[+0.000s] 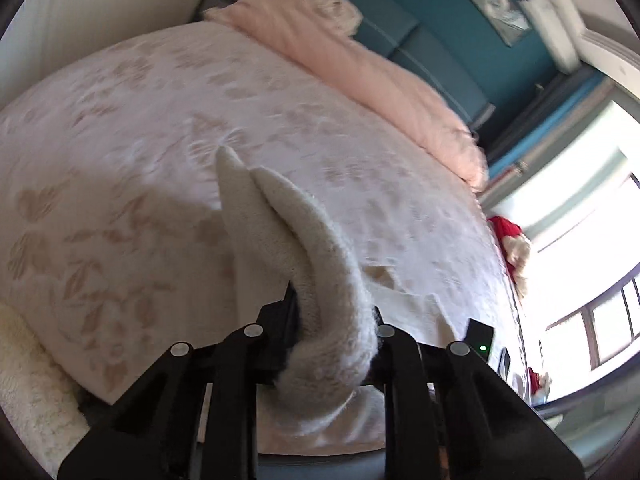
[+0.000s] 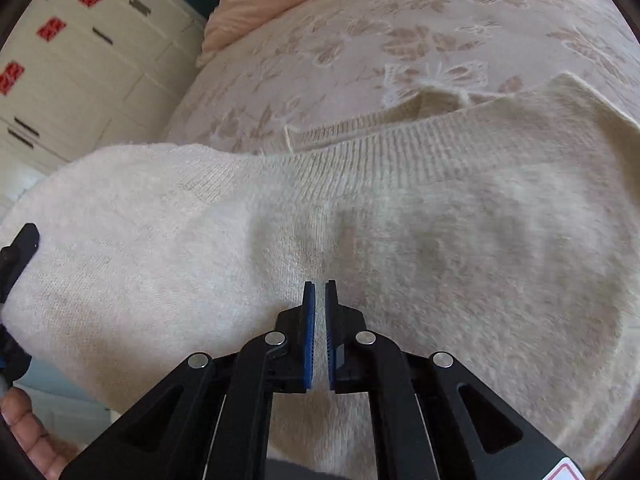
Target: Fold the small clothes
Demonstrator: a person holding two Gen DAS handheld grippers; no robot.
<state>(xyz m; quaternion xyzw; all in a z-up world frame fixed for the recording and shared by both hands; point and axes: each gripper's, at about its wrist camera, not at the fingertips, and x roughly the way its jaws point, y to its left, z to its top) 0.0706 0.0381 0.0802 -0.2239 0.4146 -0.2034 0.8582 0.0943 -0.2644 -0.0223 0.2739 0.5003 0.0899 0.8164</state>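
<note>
The cream sweater (image 2: 400,240) lay on the bed (image 2: 360,40); the left gripper (image 1: 336,344) was clamped on its bunched edge; the right gripper (image 2: 320,292), pinched together, hung above its middle; soft, limp knit, probably best held at hems.

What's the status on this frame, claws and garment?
Left claw shut on cream sweater, edge lifted. Right claw shut, empty, over sweater's middle. Sweater spread on floral bedspread. Nothing in the way.
</note>
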